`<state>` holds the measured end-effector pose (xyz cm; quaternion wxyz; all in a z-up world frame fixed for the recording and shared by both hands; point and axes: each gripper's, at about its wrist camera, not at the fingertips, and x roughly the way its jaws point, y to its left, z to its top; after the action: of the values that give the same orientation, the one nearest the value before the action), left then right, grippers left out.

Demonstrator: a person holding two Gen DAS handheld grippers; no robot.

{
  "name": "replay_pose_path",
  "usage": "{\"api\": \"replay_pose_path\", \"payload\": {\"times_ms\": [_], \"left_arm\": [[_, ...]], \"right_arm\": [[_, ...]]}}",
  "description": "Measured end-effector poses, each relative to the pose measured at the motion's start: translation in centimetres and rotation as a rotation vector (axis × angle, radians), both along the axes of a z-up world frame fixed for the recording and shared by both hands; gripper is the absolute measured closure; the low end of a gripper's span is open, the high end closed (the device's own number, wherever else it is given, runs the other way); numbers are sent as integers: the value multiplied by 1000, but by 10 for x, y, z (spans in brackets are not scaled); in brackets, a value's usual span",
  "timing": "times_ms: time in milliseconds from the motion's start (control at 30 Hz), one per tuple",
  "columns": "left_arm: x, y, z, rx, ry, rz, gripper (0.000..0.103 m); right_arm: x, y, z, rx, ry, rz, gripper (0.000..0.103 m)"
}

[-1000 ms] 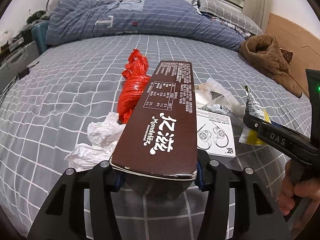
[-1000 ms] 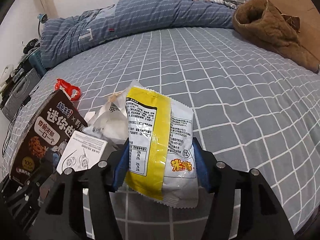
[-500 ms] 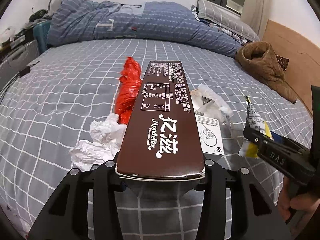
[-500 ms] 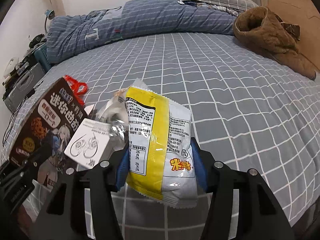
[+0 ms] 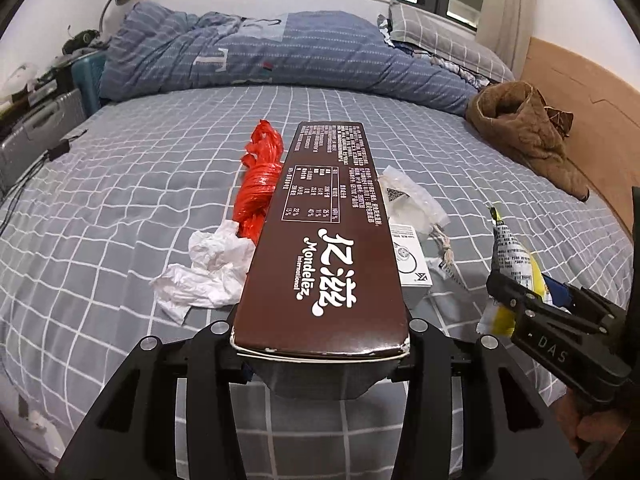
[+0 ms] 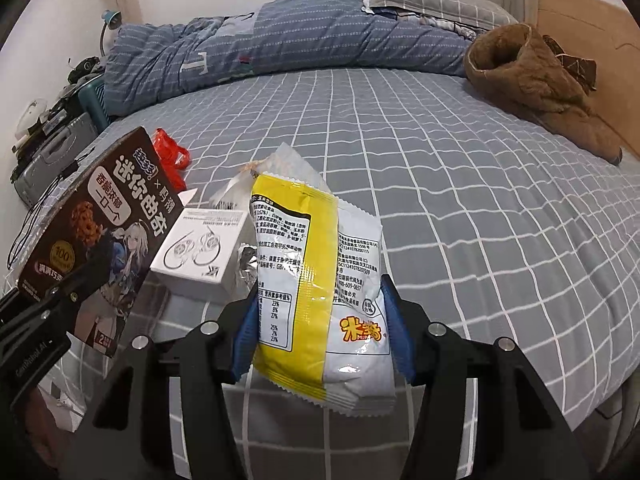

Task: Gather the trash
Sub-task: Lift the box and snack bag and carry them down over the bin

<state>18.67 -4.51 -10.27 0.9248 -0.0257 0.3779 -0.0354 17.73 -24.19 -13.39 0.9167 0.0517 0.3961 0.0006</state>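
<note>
My left gripper (image 5: 320,344) is shut on a long brown cookie box (image 5: 326,240) and holds it above the bed; the box also shows in the right wrist view (image 6: 92,236). My right gripper (image 6: 322,320) is shut on a yellow and white snack packet (image 6: 320,292), seen edge-on in the left wrist view (image 5: 516,264). On the grey checked bed lie a red plastic bag (image 5: 258,184), crumpled white tissue (image 5: 208,276), a small white earphone box (image 6: 200,252) and a clear plastic wrapper (image 5: 408,200).
A blue duvet (image 5: 280,56) and pillows lie at the far end of the bed. A brown jacket (image 5: 524,136) lies at the right by the wooden headboard. A suitcase and cluttered items (image 5: 36,120) stand at the left bedside.
Both grippers have risen and drawn back from the trash pile, each keeping its hold. The bed items now look farther below.
</note>
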Motion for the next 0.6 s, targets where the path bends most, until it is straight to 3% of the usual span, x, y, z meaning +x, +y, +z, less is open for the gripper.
{"api": "replay_pose_path", "payload": {"times_ms": [600], "left_arm": [[-43,0,17,15,-5,17,60]], "right_arm": [[-44,10,18,-18,-17,20,50]]}}
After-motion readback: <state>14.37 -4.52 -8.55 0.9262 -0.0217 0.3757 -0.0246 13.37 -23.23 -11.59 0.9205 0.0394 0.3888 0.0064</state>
